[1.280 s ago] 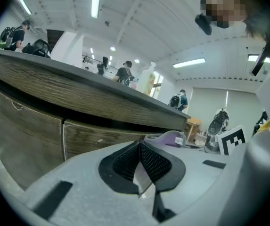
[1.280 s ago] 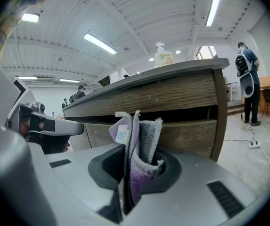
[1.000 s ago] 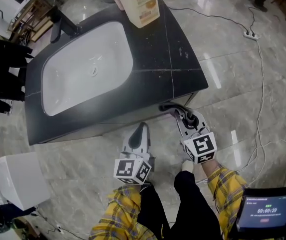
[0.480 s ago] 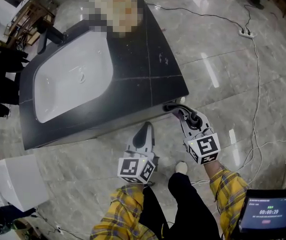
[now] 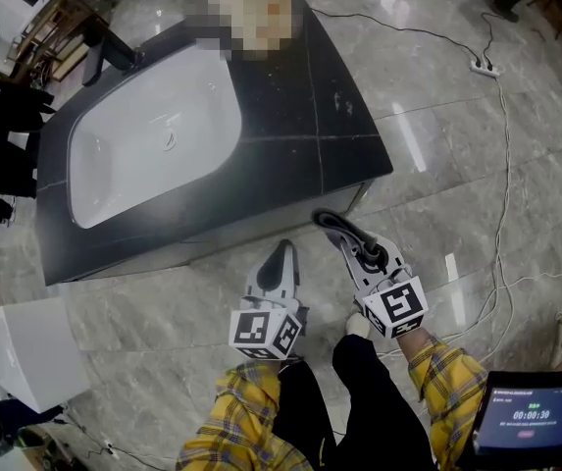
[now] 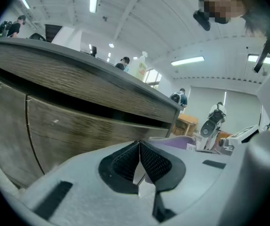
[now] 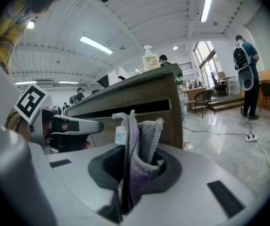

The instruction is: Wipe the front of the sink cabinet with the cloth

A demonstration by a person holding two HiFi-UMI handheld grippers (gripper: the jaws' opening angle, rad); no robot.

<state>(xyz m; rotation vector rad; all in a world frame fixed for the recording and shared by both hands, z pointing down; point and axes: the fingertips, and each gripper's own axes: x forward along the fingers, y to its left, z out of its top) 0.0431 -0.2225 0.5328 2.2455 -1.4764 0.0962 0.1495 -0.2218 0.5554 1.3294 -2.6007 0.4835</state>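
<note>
**Cloth in right jaws, near right end of cabinet: handling notes**

Right gripper: jaws pinched on the cloth. A bunched grey-and-purple fold stands up past the tips, and a small tag hangs on its left side. In the head view the right gripper sits low, close by the right end of the cabinet front, under the edge of the countertop. I cannot tell whether cloth touches wood. The right gripper view suggests a gap remains.

Left gripper: jaws pressed together with nothing between them. In the head view the left gripper points at the cabinet front from just left of the right one and is not in contact.

Judgement on handling:
- The cloth looks soft, light and limp, like a knit or terry. It will fold and sag and won't hold a flat face on its own.
- The grip is on a gathered fold, which seems secure enough. Drag on the wood-grain front could tug the cloth out sideways.
- The wad should stay proud of the tips so that cloth, not hard jaw, meets the panel.
- The cabinet is stiff and fixed, so it takes pressure well.
- No regrip looks needed, and the left gripper is spare.
</note>
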